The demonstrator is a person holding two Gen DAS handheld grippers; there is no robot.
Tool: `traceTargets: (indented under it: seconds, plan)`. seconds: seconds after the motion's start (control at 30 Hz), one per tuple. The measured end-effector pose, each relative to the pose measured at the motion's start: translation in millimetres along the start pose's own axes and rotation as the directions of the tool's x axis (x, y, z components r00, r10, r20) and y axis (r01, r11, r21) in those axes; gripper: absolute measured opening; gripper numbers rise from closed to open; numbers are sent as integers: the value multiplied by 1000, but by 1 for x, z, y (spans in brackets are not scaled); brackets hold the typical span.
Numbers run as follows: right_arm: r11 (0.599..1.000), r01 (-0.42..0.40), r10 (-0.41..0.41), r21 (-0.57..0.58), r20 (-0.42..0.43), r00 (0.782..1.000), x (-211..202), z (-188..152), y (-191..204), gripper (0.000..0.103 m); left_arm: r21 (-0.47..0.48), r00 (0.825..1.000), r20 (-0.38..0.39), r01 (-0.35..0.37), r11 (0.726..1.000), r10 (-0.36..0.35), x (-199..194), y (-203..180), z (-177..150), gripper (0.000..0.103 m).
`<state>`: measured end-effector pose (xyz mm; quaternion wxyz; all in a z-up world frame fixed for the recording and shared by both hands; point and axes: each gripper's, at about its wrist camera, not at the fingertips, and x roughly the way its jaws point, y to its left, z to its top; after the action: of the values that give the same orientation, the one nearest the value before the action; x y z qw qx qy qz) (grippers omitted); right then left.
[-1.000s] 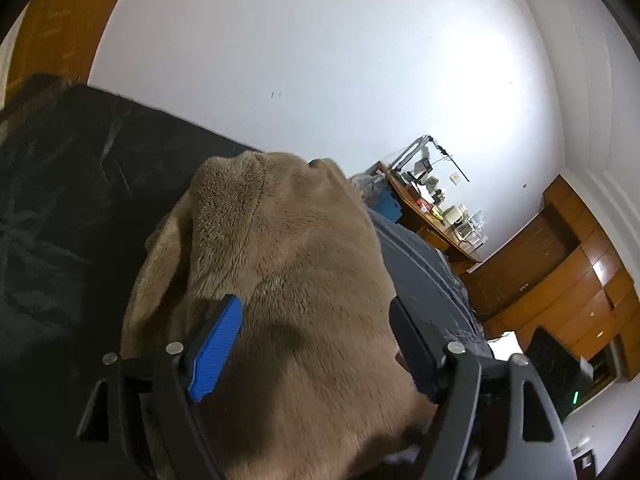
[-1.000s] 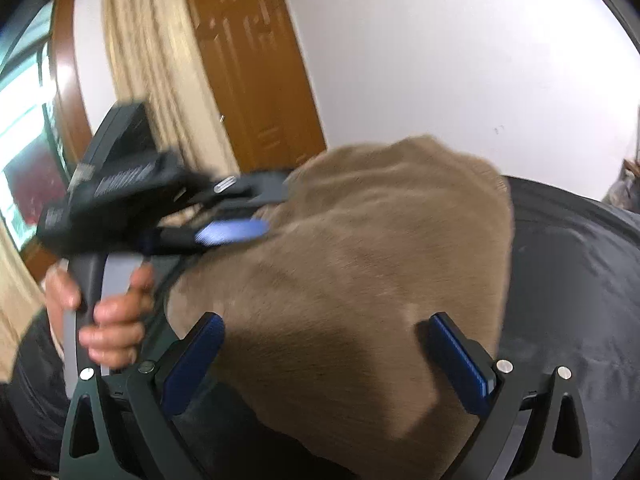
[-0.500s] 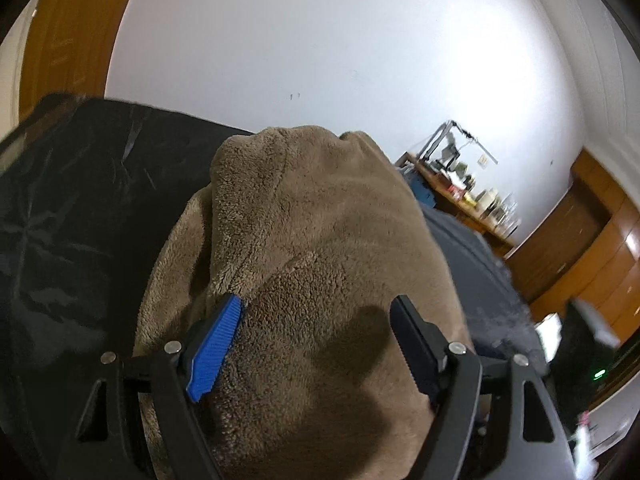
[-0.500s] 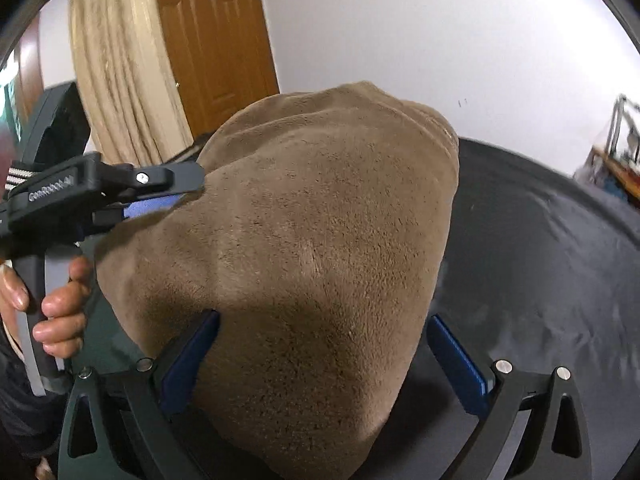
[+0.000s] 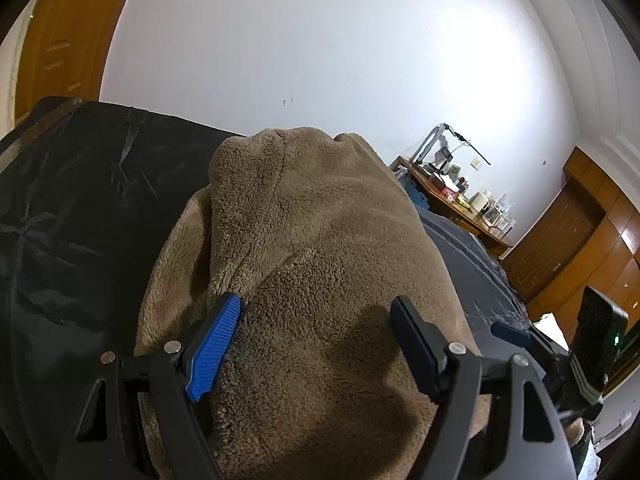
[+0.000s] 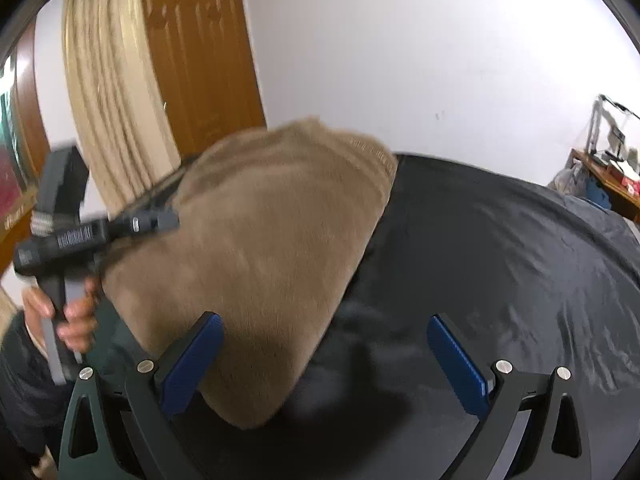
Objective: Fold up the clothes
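the brown fleece garment (image 5: 320,280) lies bunched in a thick mound on the black crinkled cover (image 6: 500,248), which serves here as the reference surface. the mound sits toward the near edge of the cover, on the side closest to the wooden door (image 6: 200,52); the far part of the cover is bare. this placement probably keeps the bulky fleece within reach of both tools while leaving flat room for the next fold.

left gripper (image 5: 316,336) — jaws set wide, with the fleece bulging up between them. the blue ribbed pad (image 5: 214,346) lies against the pile, but the opposite black finger shows no clear clamping, so it reads as open and straddling the mound, not gripping. the tool points downward at a moderate slope across the top of the garment. in the right wrist view a hand (image 6: 68,312) grips its handle at the garment's door-side edge.

right gripper (image 6: 324,356) — jaws wide and unloaded. its left pad (image 6: 192,360) is just beside the lower corner of the fleece; the other stands over bare cover. it also points downward, offset to the garment's free side.
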<state>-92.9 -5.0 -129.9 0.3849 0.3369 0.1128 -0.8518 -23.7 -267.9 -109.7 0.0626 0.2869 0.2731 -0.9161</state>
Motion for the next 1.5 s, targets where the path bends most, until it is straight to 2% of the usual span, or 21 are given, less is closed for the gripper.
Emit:
traceTargets:
  seconds: [0.07,0.2,0.33,0.5,0.6,0.63,0.73,0.93,1.17,1.37,1.43,1.5]
  plan:
    - [1000,15,-15,-28,-1,1000,-3,-3,5,103,4,1000,1,-4,1000,4,-2,2,-1,80]
    - [1000,0,0,2,-35,999,1,-7,3,103,19,1000,3,-13,1000,13,-4,3,-4,80]
    - [1000,18,-18,-10,-3,1000,-7,-6,5,103,18,1000,6,-2,1000,2,-8,7,-5,80]
    - [999,-51,50,5,46,998,-28,-16,5,103,-14,999,6,31,999,-31,-10,12,-2,80]
    - [996,-60,62,-69,19,998,-41,-30,26,103,-21,999,4,32,999,-31,-11,12,-1,80]
    - [994,-47,48,-101,4,999,-41,-33,34,103,-19,1000,3,28,999,-28,-12,12,-1,80]
    - [977,93,-98,-193,-18,995,-23,-38,60,103,-4,1000,1,9,1000,-9,-12,9,-3,80]
    - [976,210,-212,-59,-21,977,-4,-27,49,103,55,999,-5,-40,998,40,-9,-1,-6,80]
    - [972,234,-232,32,-53,971,-9,-33,32,103,93,998,-13,-66,994,67,-8,-7,-8,80]
    - [975,220,-216,38,-72,974,-7,-34,33,103,65,999,-18,-48,997,50,-12,-3,-6,80]
    - [981,190,-188,36,-52,981,-17,-33,37,103,43,999,-21,-34,998,35,-16,-1,-4,80]
    - [988,148,-148,38,-20,989,-30,-31,40,103,-8,1000,-22,8,1000,-8,-23,5,0,81]
